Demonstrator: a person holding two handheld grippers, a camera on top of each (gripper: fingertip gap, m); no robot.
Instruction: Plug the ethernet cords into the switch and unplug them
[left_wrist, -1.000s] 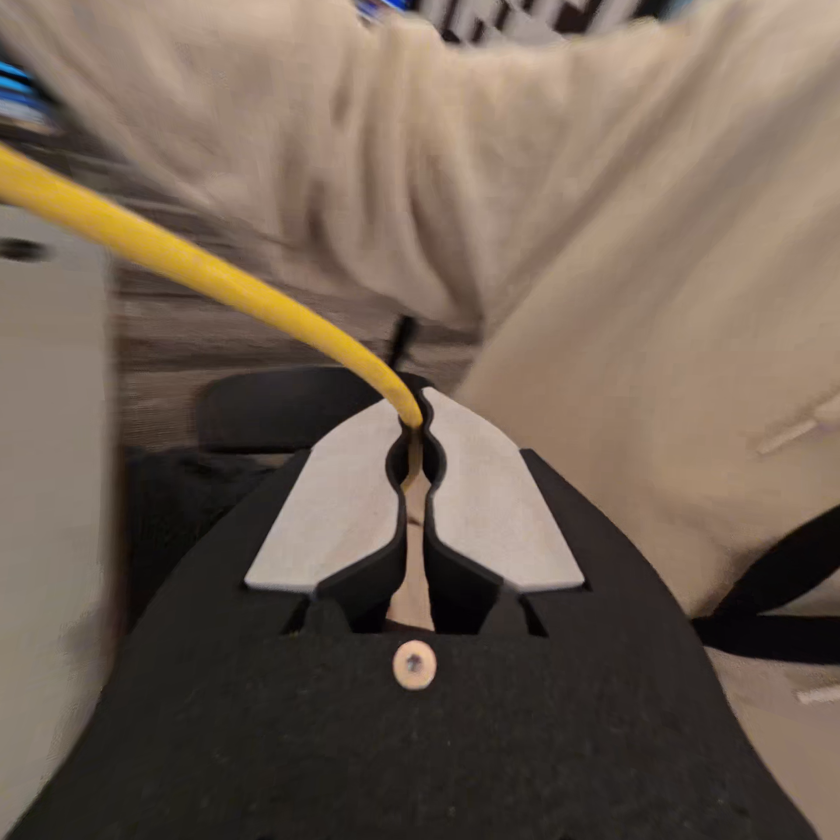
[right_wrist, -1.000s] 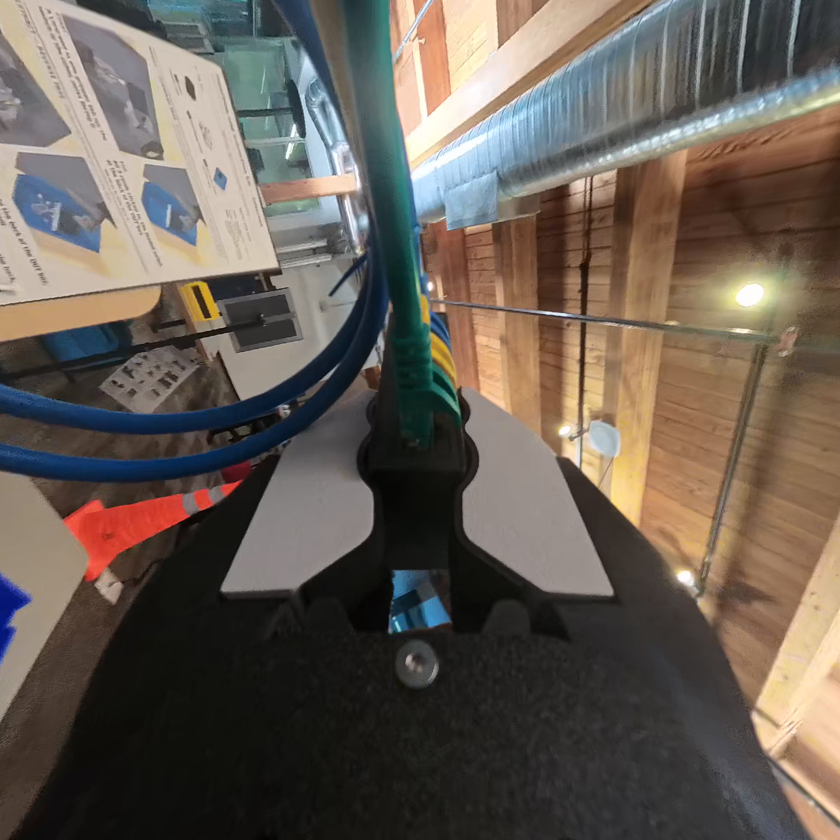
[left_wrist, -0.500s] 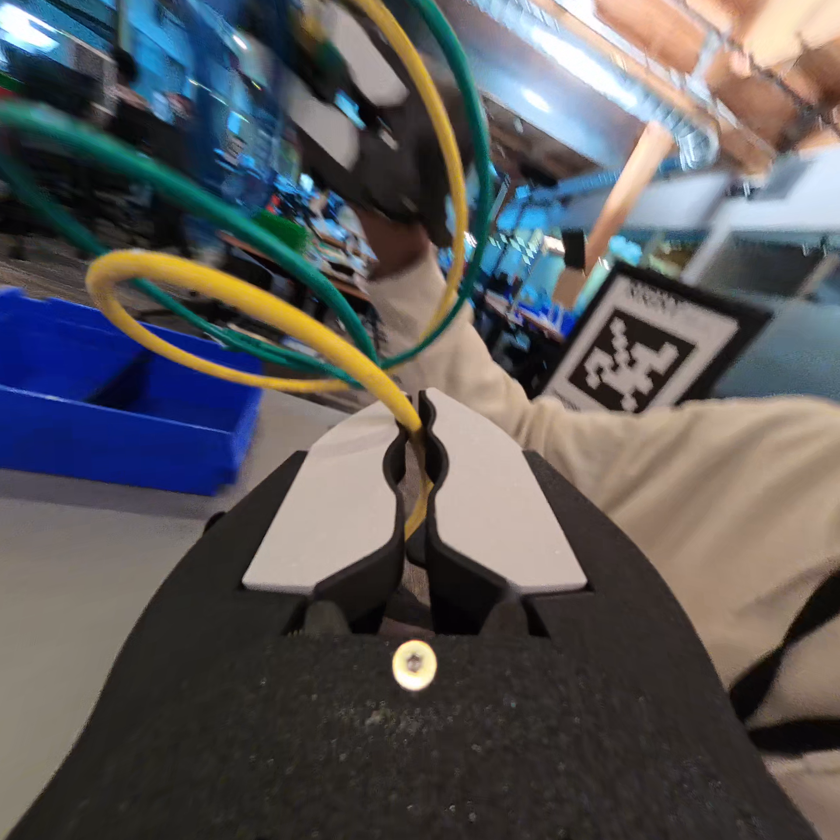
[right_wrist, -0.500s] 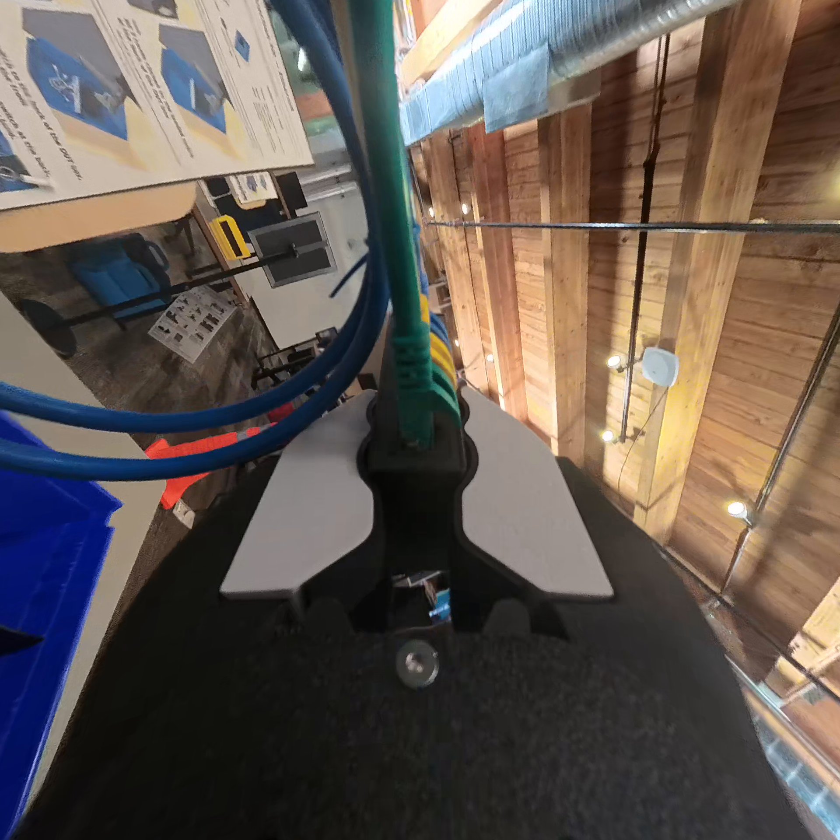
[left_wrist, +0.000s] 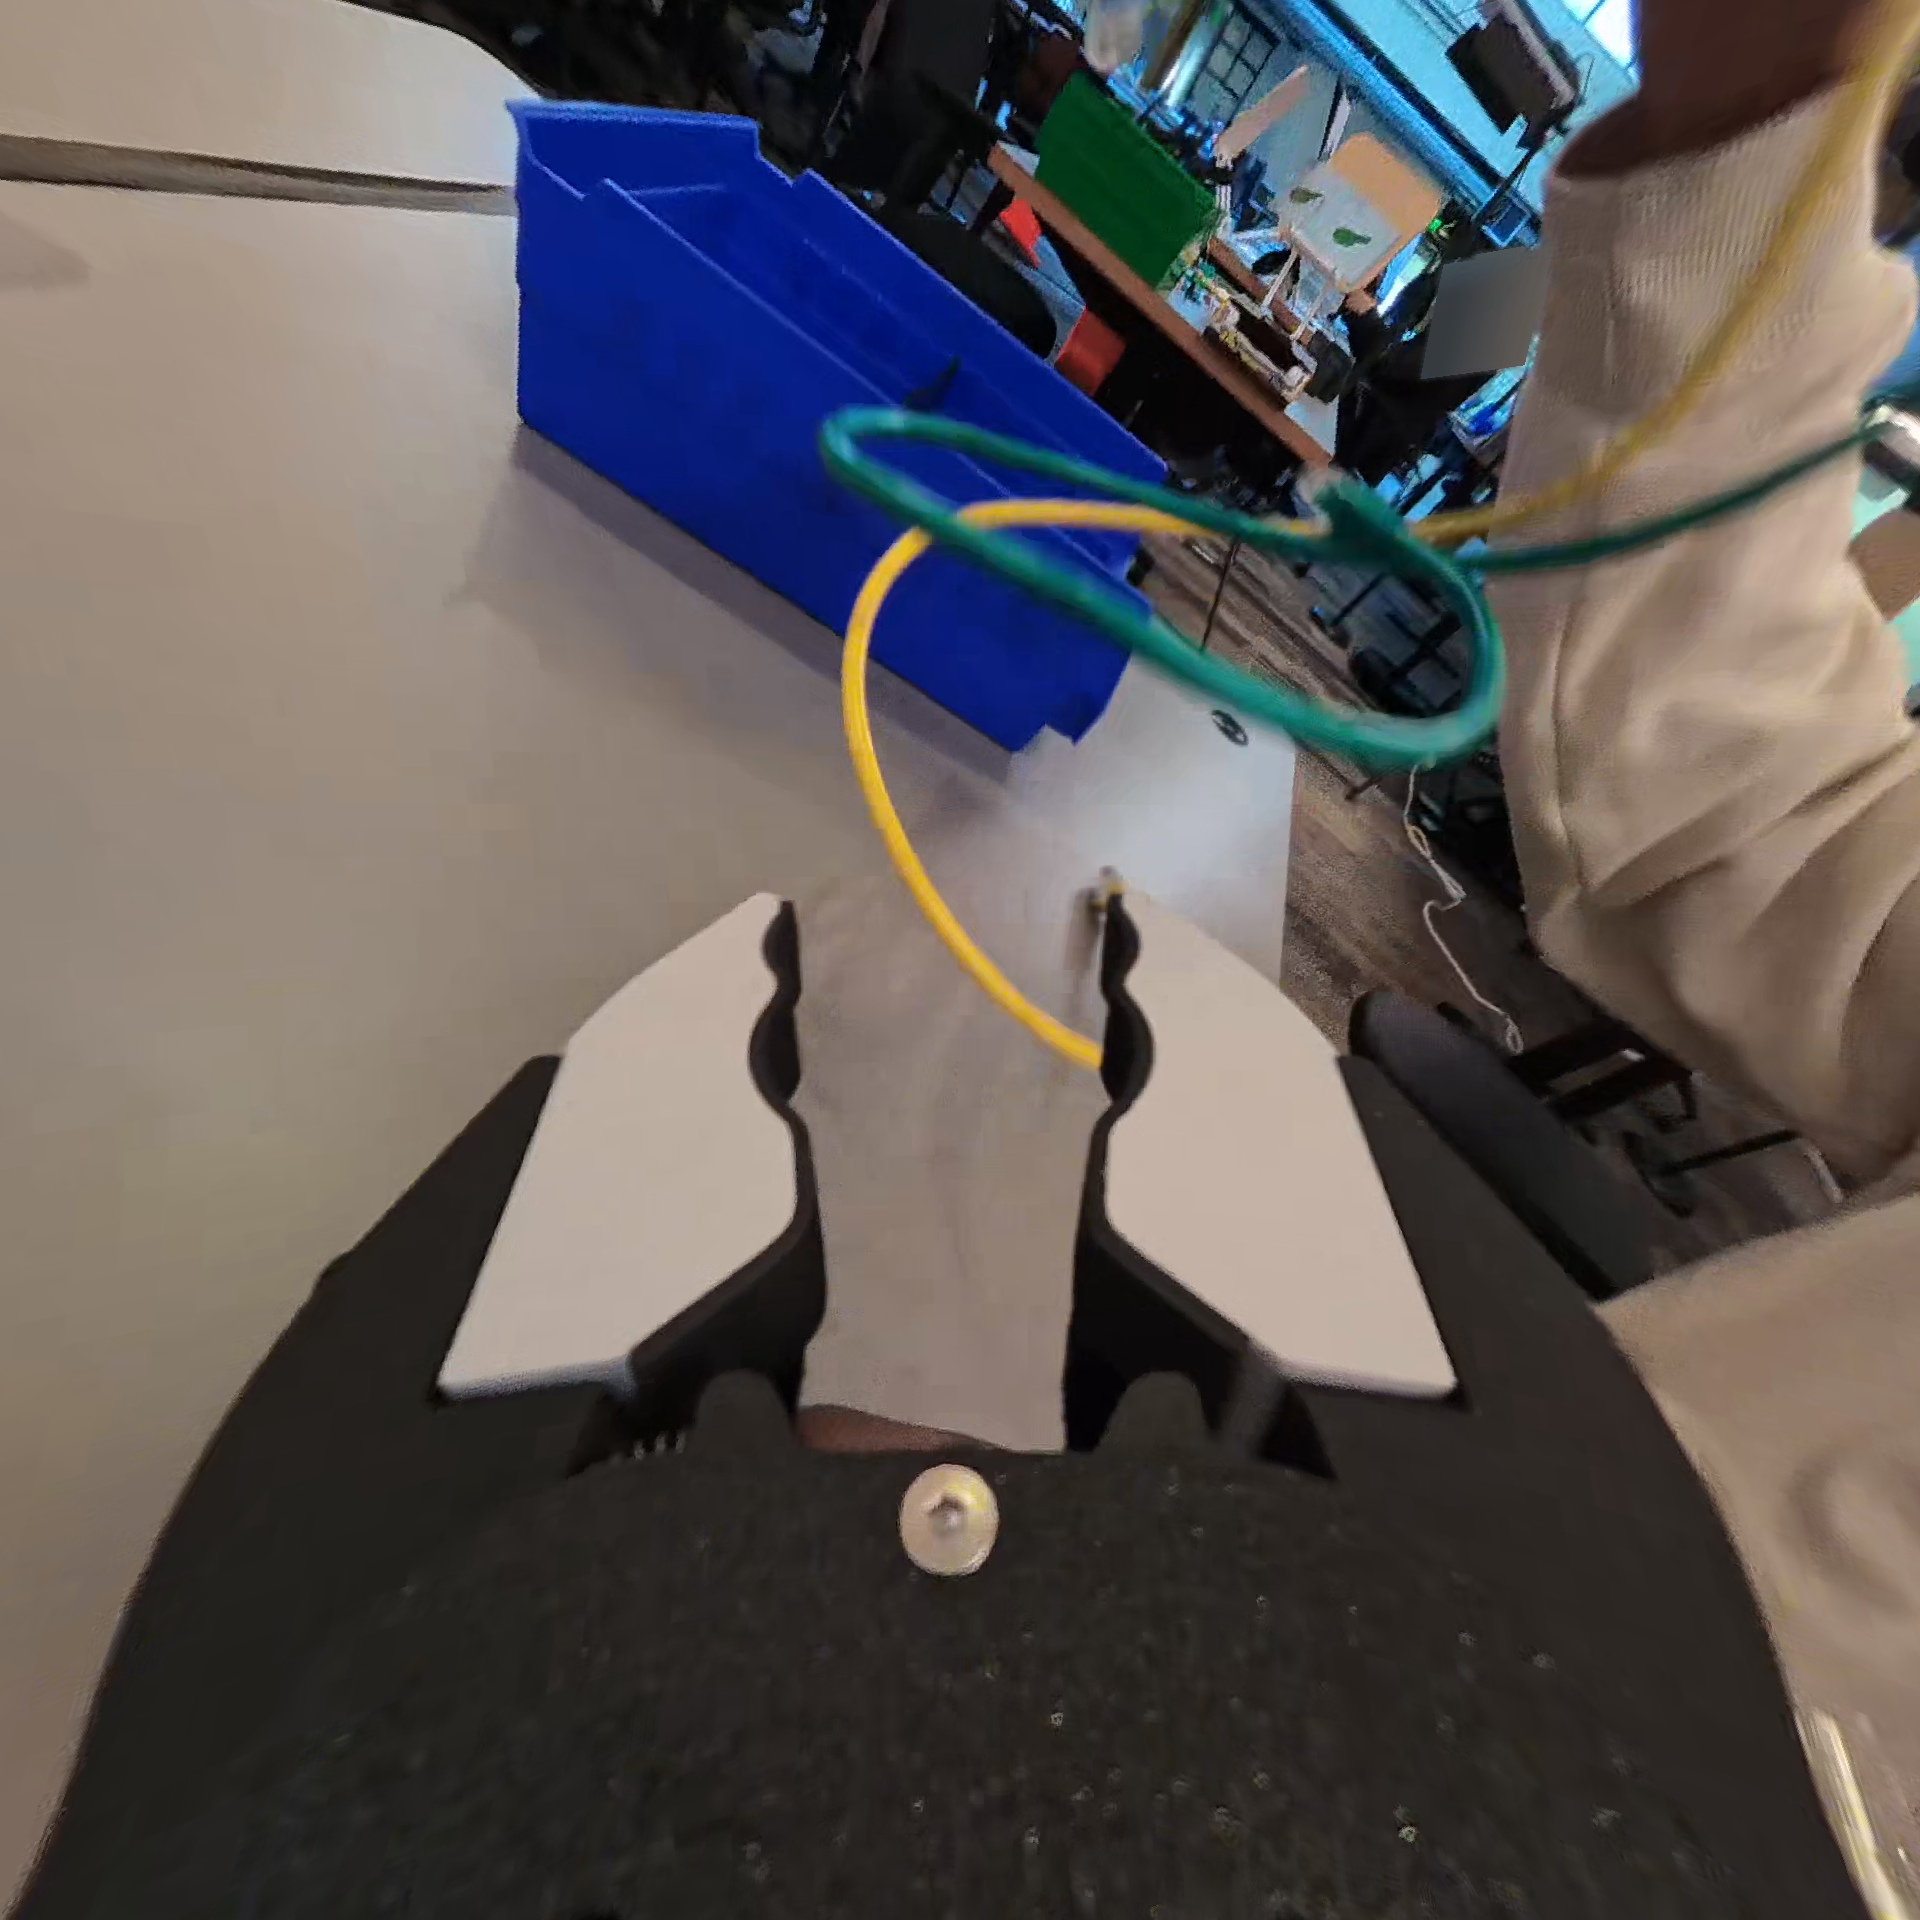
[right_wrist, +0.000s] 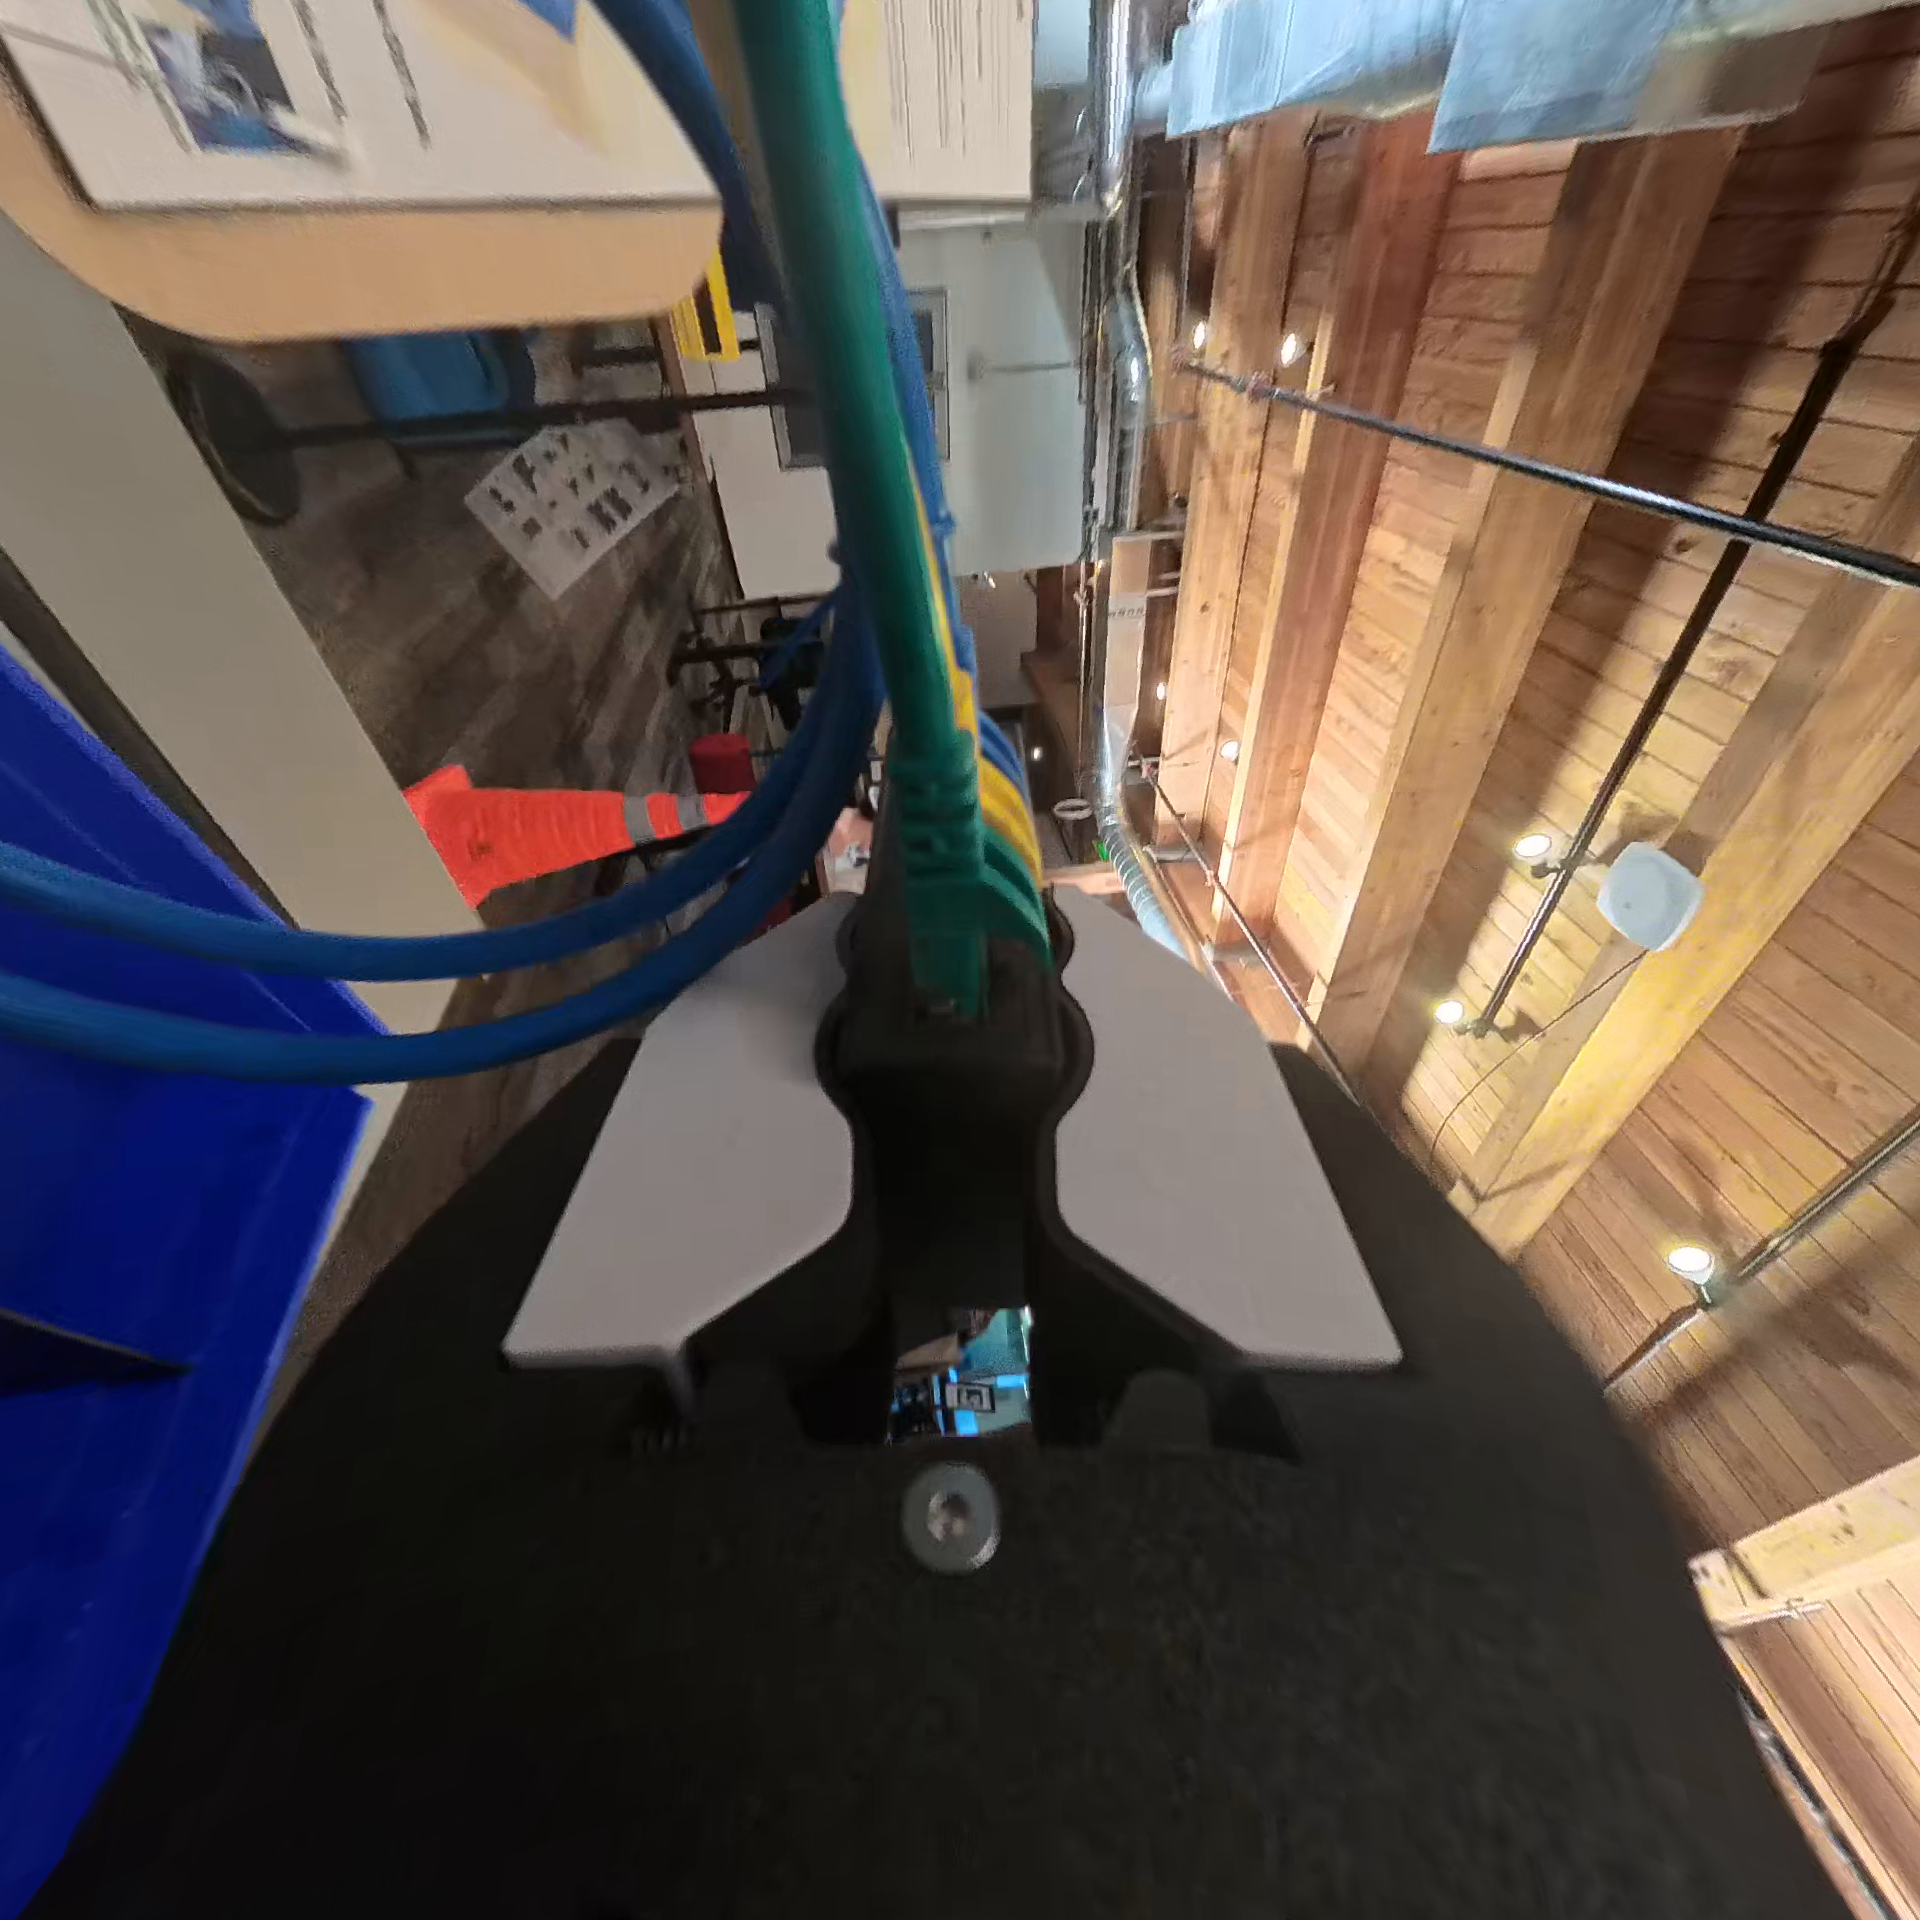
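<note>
Change: our left gripper (left_wrist: 945, 914), pinched on the yellow cord (left_wrist: 883, 769) half a second ago, now has its jaws spread wide; that cord only brushes the right finger.
Switch: we see the black switch (right_wrist: 951, 1101) clamped in our right gripper (right_wrist: 951, 935), cords plugged in, as before.
Green cord: green cord (right_wrist: 940, 894) nearest us, blue cords (right_wrist: 416, 966) looping left.
Around: blue bin (left_wrist: 748, 343) far on the table (left_wrist: 260, 727); a beige sleeve (left_wrist: 1704, 665) right.

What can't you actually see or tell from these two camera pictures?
- Switch: right wrist view, only a black edge between the fingers; its ports are hidden.
- Yellow cord: left wrist view, its near end disappears behind the right finger.
- Green cord: left wrist view, blurred; far end cut off by the right edge.
- Blue cords: right wrist view, cut off at the left edge.
</note>
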